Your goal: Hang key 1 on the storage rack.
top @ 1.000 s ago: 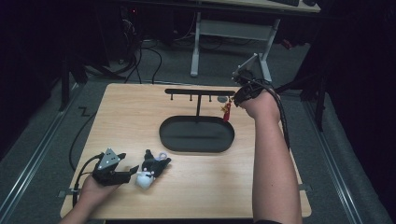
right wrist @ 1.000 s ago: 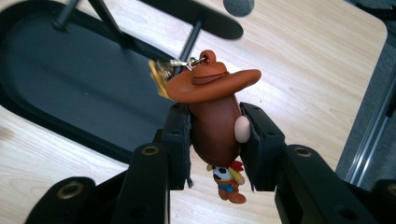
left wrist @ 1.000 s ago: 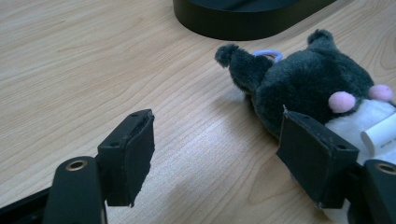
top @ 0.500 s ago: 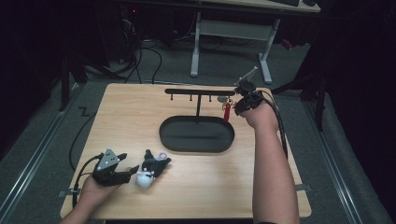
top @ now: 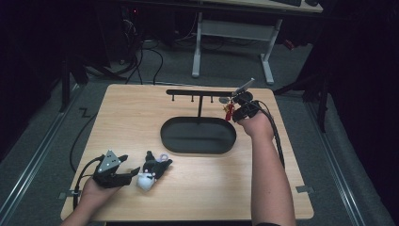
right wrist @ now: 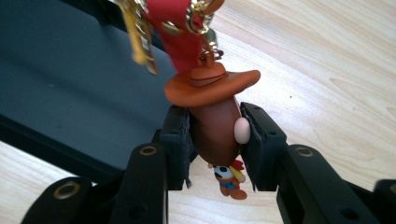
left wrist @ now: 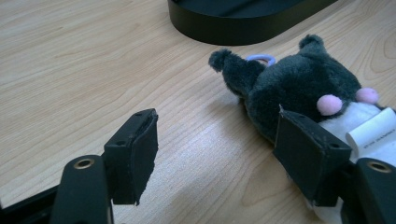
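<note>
The right gripper (right wrist: 212,144) has its fingers (right wrist: 180,140) pressed on either side of a small cowboy keychain figure (right wrist: 217,126), pinching the brown head just under the wide orange hat brim. In the high view the right gripper (top: 240,107) sits at the far right of the counter (top: 131,117), beside the right end of the black hook rack (top: 200,92), with the figure (top: 229,111) hanging just past the right end of the oval black tray (top: 197,135).

The figure looks like moulded rubber or hard plastic: smooth, slightly glossy, light, and stiff enough to take a firm pinch. Its rounded head could slip, so the hold just under the brim looks sound. A red strap (right wrist: 175,23) and gold metal clasp and chain (right wrist: 201,18) rise from the hat; these are loose and will likely swing, so the ring end needs guiding rather than pulling.

The left gripper (left wrist: 215,149) rests on the near left of the counter with its fingers (left wrist: 135,154) wide apart and holding nothing. The right-hand finger lies against a plush toy (left wrist: 299,88), dark grey and white with pink spots, a paper tag and a pale lilac loop (left wrist: 261,58). It is soft, fuzzy and squashy, very light, and best taken across the body.

The counter is pale wood-grain laminate, matt and flat; the tray has a low, smooth rim.
</note>
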Demonstrator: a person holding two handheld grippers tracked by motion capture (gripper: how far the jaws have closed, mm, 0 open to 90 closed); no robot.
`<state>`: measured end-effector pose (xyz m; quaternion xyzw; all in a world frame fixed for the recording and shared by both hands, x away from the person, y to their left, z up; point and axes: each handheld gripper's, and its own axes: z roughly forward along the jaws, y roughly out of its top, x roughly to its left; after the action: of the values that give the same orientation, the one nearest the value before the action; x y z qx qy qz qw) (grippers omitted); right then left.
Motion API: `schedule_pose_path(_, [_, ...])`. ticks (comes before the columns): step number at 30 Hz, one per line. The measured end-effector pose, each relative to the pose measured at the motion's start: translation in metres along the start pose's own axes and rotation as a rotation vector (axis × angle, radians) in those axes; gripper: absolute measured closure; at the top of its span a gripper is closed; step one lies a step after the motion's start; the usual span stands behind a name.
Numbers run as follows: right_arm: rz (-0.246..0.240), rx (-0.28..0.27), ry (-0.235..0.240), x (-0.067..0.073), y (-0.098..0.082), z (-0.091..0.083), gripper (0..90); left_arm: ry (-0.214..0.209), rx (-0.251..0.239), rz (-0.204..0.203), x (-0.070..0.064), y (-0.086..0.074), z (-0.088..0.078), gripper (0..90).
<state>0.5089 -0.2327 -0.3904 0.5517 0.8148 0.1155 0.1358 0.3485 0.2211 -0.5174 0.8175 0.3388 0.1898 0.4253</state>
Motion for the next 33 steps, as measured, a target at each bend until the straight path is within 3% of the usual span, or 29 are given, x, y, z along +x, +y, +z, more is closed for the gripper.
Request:
schedule_pose_path(3, [-0.006, -0.008, 0.004, 0.003, -0.003, 0.004, 58.9, -0.002, -0.001, -0.003, 0.0, 0.0, 0.0, 31.0])
schedule_pose_path(10, [-0.013, -0.047, -0.011, 0.007, -0.016, -0.005, 56.1, -0.012, -0.017, -0.014, 0.002, 0.002, 0.0, 34.6])
schedule_pose_path(15, [-0.044, -0.137, 0.001, 0.021, -0.052, -0.019, 49.4, -0.03, -0.028, -0.019, 0.001, 0.003, -0.002, 38.7])
schedule_pose_path(16, [-0.044, -0.137, 0.001, 0.021, -0.052, -0.019, 49.4, -0.03, -0.028, -0.019, 0.001, 0.003, -0.002, 39.5])
schedule_pose_path(19, [-0.05, -0.21, 0.004, 0.032, -0.087, -0.018, 45.5, -0.03, -0.025, -0.015, -0.002, 0.003, 0.0, 41.1])
schedule_pose_path(21, [-0.05, -0.234, 0.007, 0.035, -0.096, -0.016, 45.3, -0.033, -0.02, -0.016, -0.002, 0.003, 0.0, 41.0])
schedule_pose_path(23, [-0.029, -0.316, 0.01, 0.041, -0.127, -0.008, 44.3, -0.036, -0.019, -0.024, -0.003, 0.003, 0.0, 40.8])
schedule_pose_path(24, [-0.029, -0.316, 0.01, 0.041, -0.127, -0.008, 44.3, -0.038, -0.022, -0.03, -0.004, 0.004, 0.0, 40.8])
schedule_pose_path(26, [-0.012, -0.367, 0.006, 0.045, -0.147, -0.001, 43.9, -0.04, -0.031, -0.046, -0.005, 0.004, -0.001, 41.3])
schedule_pose_path(27, [0.01, -0.43, 0.029, 0.049, -0.169, 0.005, 44.2, -0.039, -0.035, -0.052, -0.006, 0.005, -0.001, 42.4])
schedule_pose_path(28, [0.01, -0.43, 0.029, 0.049, -0.169, 0.005, 44.2, -0.039, -0.037, -0.056, -0.006, 0.005, -0.002, 43.2])
schedule_pose_path(29, [0.028, -0.475, 0.041, 0.052, -0.19, 0.011, 45.2, -0.029, -0.038, -0.058, -0.009, 0.005, -0.001, 43.9])
schedule_pose_path(31, [0.026, -0.494, 0.042, 0.054, -0.2, 0.014, 46.1, -0.02, -0.035, -0.053, -0.009, 0.005, -0.001, 46.3])
schedule_pose_path(33, [0.082, -0.579, 0.042, 0.056, -0.231, 0.022, 52.4, 0.001, -0.022, -0.046, -0.011, 0.006, 0.001, 48.5])
